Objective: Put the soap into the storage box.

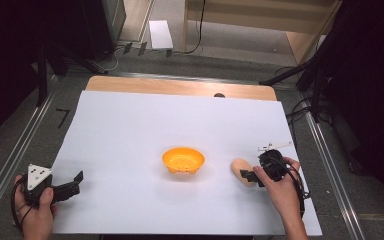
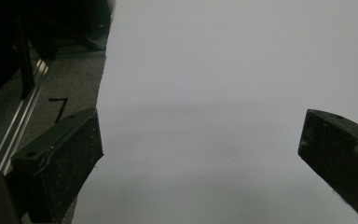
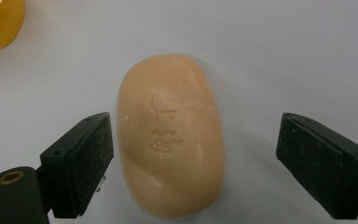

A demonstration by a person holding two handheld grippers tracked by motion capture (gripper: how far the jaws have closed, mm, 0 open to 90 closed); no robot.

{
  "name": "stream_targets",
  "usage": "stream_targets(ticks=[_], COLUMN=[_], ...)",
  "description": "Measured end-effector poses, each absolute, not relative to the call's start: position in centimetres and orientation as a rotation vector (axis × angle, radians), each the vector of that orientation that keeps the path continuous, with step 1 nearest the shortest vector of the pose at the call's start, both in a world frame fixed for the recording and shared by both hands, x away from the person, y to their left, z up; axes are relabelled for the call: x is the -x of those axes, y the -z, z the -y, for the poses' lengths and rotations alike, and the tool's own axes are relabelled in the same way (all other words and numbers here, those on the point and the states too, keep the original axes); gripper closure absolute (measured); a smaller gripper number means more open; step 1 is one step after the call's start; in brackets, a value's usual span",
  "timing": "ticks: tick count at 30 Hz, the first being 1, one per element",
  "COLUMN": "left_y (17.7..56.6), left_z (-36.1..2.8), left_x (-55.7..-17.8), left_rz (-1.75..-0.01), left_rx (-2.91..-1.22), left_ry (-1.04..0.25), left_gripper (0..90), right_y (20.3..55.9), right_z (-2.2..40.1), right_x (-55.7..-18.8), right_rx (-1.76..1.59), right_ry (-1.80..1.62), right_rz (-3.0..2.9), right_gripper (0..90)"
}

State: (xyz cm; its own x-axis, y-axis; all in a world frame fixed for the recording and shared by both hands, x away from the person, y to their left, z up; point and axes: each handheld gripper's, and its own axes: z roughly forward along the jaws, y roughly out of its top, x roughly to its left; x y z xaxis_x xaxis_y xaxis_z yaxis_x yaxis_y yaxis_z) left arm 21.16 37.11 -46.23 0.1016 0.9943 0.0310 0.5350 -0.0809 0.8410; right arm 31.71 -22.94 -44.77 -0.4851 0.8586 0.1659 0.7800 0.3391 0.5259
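Jaws apart on left gripper [image 1: 75, 181], over bare white sheet [image 1: 130, 130] at worktop's 8 o'clock. Orange bowl [image 1: 183, 160] at centre. Jaws apart on right gripper [image 3: 193, 161], straddling tan soap bar [image 3: 170, 135], at bowl's 3 o'clock, unclamped.

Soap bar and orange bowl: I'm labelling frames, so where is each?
soap bar [image 3: 170, 135], right gripper view, on its stamped top face.
orange bowl [image 1: 183, 159], high view, on its inner floor.
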Motion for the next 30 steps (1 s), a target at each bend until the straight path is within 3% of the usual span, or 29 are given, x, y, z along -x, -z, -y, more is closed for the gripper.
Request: stream_targets(ticks=[7, 20, 30], left_y=[46.2, 46.2, 46.2], left_z=[-37.1, -37.2, -37.2], left_x=[-21.1, -21.1, -21.1], left_rz=[-1.511, -1.502, -1.504], left_rx=[-1.698, -1.686, -1.685], left_ry=[-0.859, -0.856, -0.855], left_gripper=[0.1, 0.1, 0.2], right_y=[45.4, 46.1, 46.2], right_z=[21.7, 20.9, 20.7], right_x=[-31.8, -31.7, -31.5], right_rx=[-1.508, -1.485, -1.45], right_ry=[-0.799, -0.717, -0.692], right_rz=[-2.492, -2.48, -2.48], right_gripper=[13.9, 31.5, 32.3])
